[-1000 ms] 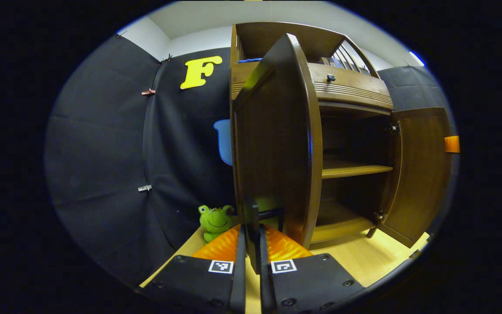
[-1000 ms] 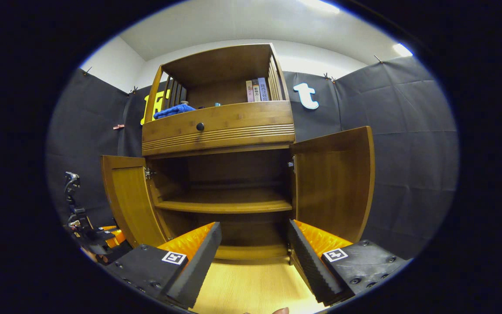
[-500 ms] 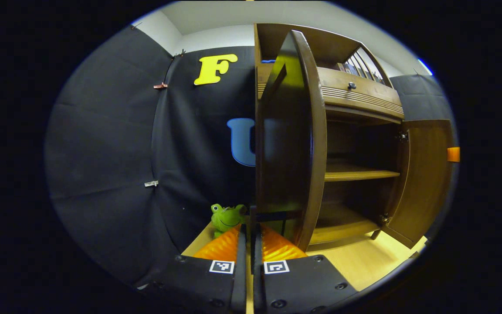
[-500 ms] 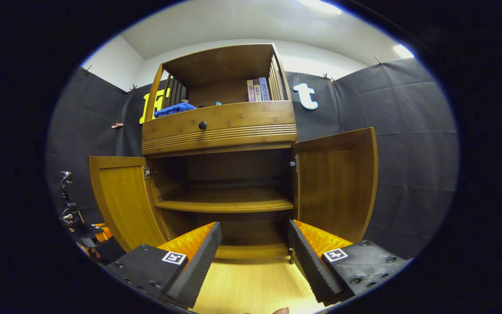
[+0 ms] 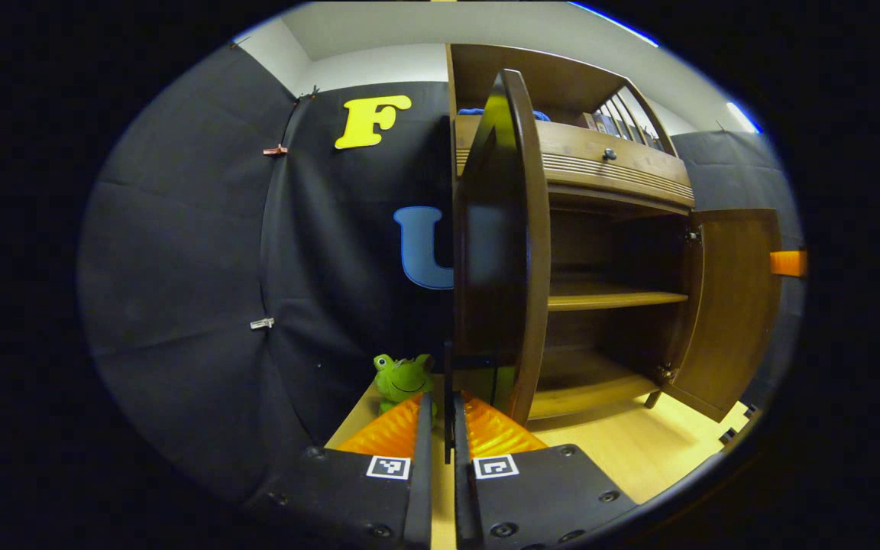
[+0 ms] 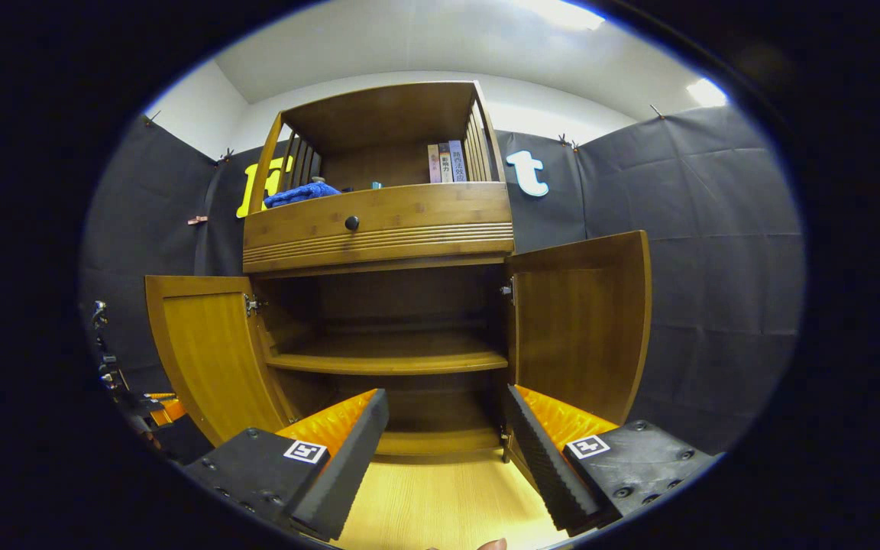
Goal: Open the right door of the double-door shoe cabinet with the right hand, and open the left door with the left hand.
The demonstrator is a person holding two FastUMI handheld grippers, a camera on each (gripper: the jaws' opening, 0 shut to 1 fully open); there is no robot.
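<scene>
The wooden shoe cabinet (image 6: 379,221) faces the right gripper view with both lower doors swung open. Its left door (image 6: 203,344) stands out to the left, its right door (image 6: 577,328) to the right. My right gripper (image 6: 448,428) hangs open in front of the lower compartment, touching nothing. In the left gripper view the left door (image 5: 501,244) is seen almost edge on. My left gripper (image 5: 440,412) is shut on that door's thin dark handle (image 5: 448,374). The right door (image 5: 730,305) stands open beyond it.
A green frog toy (image 5: 402,376) sits on the floor left of the cabinet, close to the left door. The inner shelf (image 6: 386,359) is bare. Books (image 6: 444,162) and a blue cloth (image 6: 295,194) rest in the top bay above a drawer knob (image 6: 351,222).
The left door has swung wider open with my left gripper holding its handle. The right gripper has stayed open and barely shifted.
</scene>
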